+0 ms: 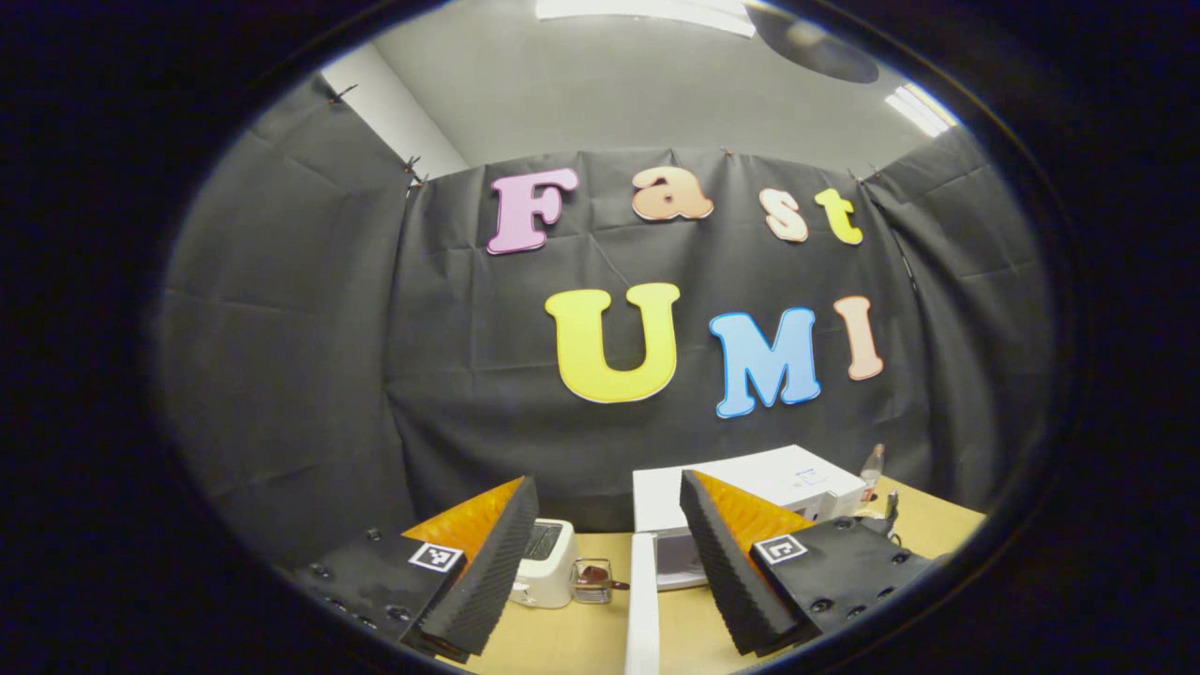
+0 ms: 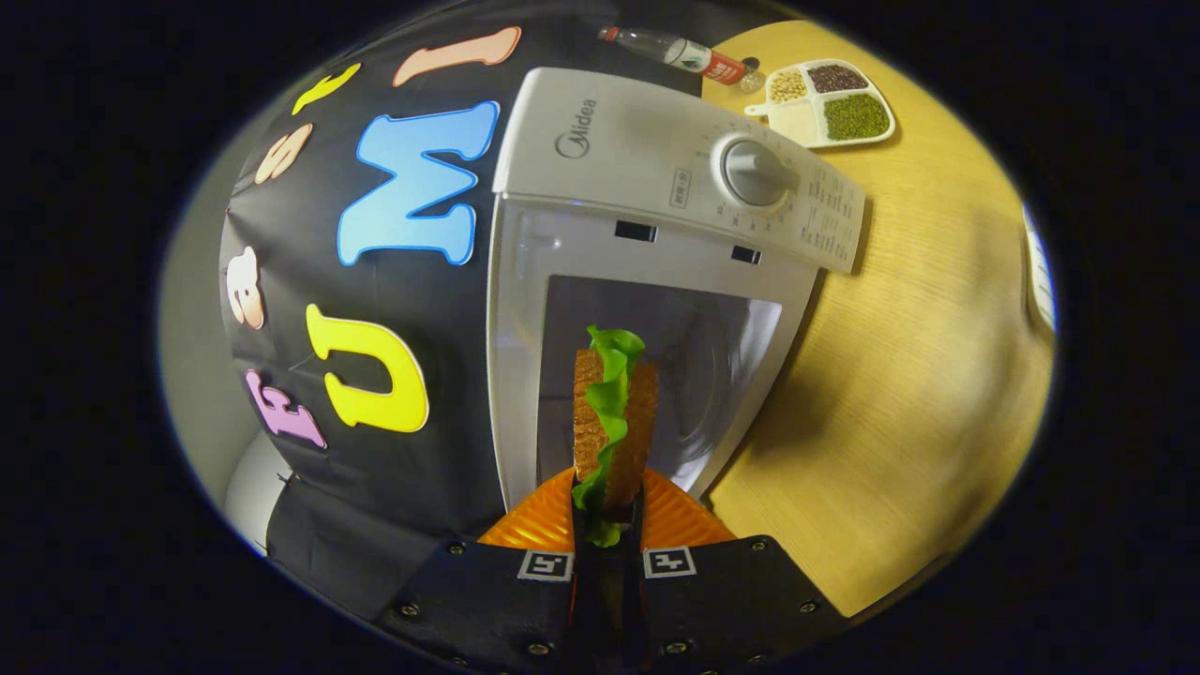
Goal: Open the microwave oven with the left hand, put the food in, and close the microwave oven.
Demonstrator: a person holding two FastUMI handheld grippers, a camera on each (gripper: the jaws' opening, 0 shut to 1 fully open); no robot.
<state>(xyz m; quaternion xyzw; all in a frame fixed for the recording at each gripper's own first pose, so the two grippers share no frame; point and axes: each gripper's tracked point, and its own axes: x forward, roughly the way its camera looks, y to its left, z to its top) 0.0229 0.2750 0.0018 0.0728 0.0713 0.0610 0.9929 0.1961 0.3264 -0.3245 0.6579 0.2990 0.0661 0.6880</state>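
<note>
- Right gripper [image 2: 607,511]: jaws clamped on the sandwich [image 2: 614,422], held before the open microwave oven [image 2: 656,281] cavity.
- Left gripper [image 1: 609,553]: jaws apart, holding nothing, facing the microwave oven; its door [image 1: 643,600] stands open.
- Toaster [image 1: 547,562] left of the microwave oven on the tabletop [image 1: 572,637].

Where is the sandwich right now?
In the right gripper view the sandwich is pinched in the right hand-held gripper, right in front of the open microwave cavity.

You work in a cloth-walled recording booth: black drapes [image 1: 309,375], office ceiling lights [image 1: 919,108], wooden table [image 2: 900,375] with microwave oven [image 2: 656,178].
</note>
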